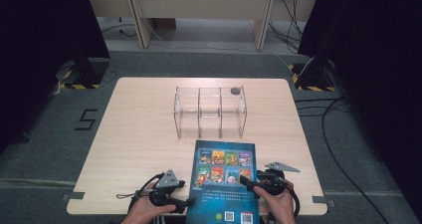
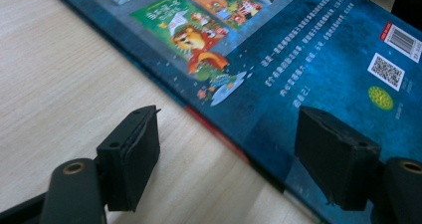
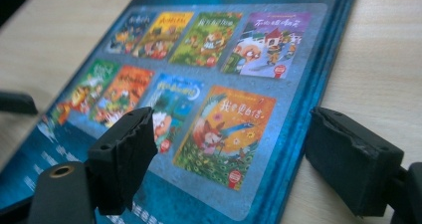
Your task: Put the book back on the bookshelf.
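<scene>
A blue picture book (image 1: 224, 184) lies flat on the wooden table (image 1: 139, 134) with its back cover up, and its near end reaches the table's front edge. My left gripper (image 1: 188, 201) is at the book's left edge. In the left gripper view it (image 2: 229, 154) stands open, one jaw over bare wood and the other over the cover (image 2: 318, 59). My right gripper (image 1: 250, 185) is at the book's right side. In the right gripper view it (image 3: 229, 159) is open, one jaw above the cover (image 3: 214, 84) and the other just past the book's edge.
A clear acrylic rack (image 1: 210, 112) with three compartments stands upright just beyond the book's far end. A small grey object (image 1: 235, 90) sits at the rack's back right corner. Bare tabletop lies to the left and right of the rack.
</scene>
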{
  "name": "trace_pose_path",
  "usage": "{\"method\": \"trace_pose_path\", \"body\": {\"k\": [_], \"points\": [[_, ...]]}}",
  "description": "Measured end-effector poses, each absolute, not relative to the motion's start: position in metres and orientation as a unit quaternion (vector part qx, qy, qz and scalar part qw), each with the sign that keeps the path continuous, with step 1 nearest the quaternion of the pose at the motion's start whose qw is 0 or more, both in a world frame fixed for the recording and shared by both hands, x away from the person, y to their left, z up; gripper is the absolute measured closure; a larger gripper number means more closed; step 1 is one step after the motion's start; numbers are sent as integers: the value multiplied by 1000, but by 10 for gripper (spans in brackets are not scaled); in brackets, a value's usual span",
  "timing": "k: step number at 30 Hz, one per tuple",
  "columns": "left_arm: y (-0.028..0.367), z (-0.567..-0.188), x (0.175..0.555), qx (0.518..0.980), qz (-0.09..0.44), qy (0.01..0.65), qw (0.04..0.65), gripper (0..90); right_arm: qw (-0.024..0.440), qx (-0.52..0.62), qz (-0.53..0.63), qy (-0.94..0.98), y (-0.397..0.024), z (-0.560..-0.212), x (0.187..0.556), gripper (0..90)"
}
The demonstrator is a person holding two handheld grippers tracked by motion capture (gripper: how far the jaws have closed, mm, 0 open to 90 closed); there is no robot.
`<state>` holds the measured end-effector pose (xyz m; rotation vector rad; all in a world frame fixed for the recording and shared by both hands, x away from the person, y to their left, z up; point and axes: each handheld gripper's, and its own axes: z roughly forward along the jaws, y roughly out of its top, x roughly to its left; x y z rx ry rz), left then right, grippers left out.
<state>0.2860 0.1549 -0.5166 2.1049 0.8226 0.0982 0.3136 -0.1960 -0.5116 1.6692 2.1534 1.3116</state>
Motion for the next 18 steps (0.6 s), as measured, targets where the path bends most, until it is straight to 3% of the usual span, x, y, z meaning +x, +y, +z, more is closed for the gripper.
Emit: {"method": "trace_pose_path", "body": {"k": [3, 8, 10, 18], "points": [[154, -516, 284, 838, 26, 335, 430, 254, 9, 571, 473, 671, -193, -515, 312, 208], [162, -516, 285, 827, 4, 352, 439, 273, -1, 580, 481, 658, -192, -516, 310, 218], [163, -516, 286, 827, 3, 354, 436, 322, 32, 564, 455, 688, -190, -514, 312, 311], [164, -517, 284, 816, 2, 367, 447, 327, 37, 575, 465, 672, -182, -515, 314, 210]]}}
